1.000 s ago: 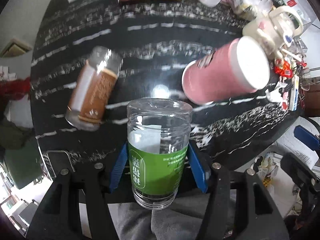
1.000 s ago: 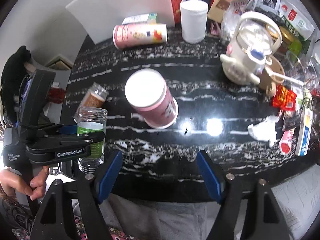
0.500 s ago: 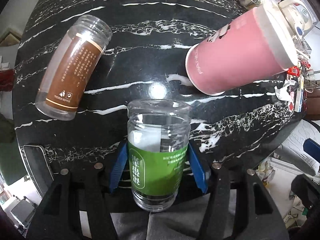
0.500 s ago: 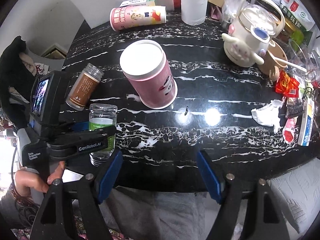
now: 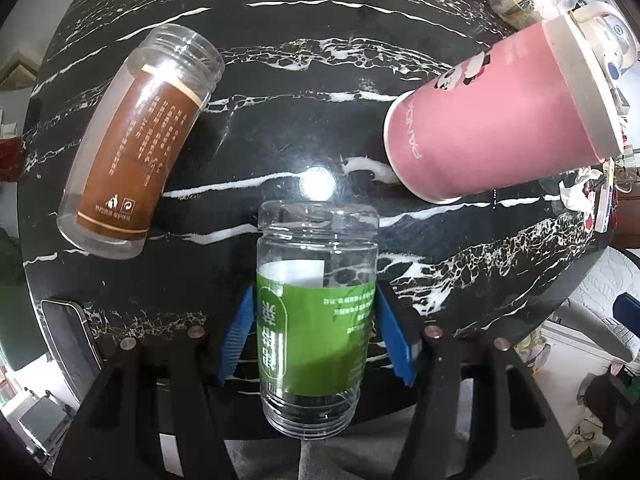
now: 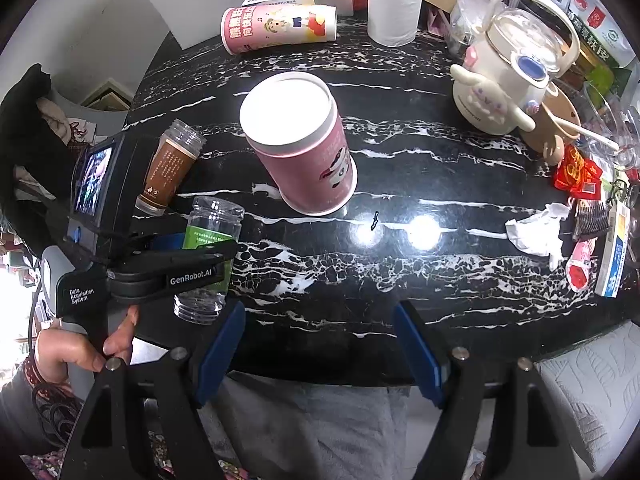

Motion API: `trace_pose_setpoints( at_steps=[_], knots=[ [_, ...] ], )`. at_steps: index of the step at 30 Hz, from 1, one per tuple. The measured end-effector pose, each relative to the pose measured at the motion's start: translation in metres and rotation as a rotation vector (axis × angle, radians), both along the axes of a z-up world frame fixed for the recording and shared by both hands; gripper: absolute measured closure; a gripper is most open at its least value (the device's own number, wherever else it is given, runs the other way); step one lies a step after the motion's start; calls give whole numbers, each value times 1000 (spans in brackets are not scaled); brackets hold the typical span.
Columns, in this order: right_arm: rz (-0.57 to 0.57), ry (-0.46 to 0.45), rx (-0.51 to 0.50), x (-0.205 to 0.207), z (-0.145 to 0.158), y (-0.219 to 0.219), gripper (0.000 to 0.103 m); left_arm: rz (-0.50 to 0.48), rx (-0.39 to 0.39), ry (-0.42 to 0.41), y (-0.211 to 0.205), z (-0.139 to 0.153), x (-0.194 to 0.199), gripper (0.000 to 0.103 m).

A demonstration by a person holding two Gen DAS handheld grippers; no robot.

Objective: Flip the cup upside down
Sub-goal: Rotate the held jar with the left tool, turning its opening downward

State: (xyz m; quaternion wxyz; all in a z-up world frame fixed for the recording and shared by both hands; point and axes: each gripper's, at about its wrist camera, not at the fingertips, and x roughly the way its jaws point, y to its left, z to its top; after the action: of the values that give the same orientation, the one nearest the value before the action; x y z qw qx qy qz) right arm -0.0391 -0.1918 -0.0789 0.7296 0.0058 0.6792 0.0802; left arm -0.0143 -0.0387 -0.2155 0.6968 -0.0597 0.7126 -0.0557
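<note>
A clear jar with a green label [image 5: 316, 320] is held between the blue pads of my left gripper [image 5: 314, 292], which is shut on it. Its threaded mouth points back toward the camera and its base points out over the black marble table [image 5: 320, 80]. In the right wrist view the jar [image 6: 208, 240] tilts at the table's near left edge, mouth lowest, with the left gripper [image 6: 208, 256] clamped across it and a hand [image 6: 80, 348] on the handle. My right gripper [image 6: 320, 312] stands open and empty over the near edge.
A pink panda cup [image 6: 304, 152] stands mouth-down mid-table. A brown-labelled jar [image 5: 136, 152] lies on its side at left. Further back are a lying pink cup [image 6: 280, 28], a white cylinder [image 6: 394, 4] and a white kettle [image 6: 508, 88]. Crumpled tissue [image 6: 536, 228] and packets crowd the right edge.
My left gripper has carried the green-label jar forward and lower over the table, still shut on it. The right gripper has edged forward and stays open.
</note>
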Motion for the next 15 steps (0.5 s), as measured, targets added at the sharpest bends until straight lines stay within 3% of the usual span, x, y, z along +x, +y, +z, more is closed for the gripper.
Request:
trace_pose_setpoints(
  at_steps=[7, 10, 15],
  knots=[
    [14, -4, 10, -1, 0, 5, 26, 2, 7, 45, 1, 7, 5, 44],
    [20, -16, 13, -1, 4, 8, 26, -1, -4, 31, 4, 24, 6, 36],
    [21, -42, 28, 0, 14, 12, 26, -24, 13, -63, 9, 73, -1, 27]
  ],
)
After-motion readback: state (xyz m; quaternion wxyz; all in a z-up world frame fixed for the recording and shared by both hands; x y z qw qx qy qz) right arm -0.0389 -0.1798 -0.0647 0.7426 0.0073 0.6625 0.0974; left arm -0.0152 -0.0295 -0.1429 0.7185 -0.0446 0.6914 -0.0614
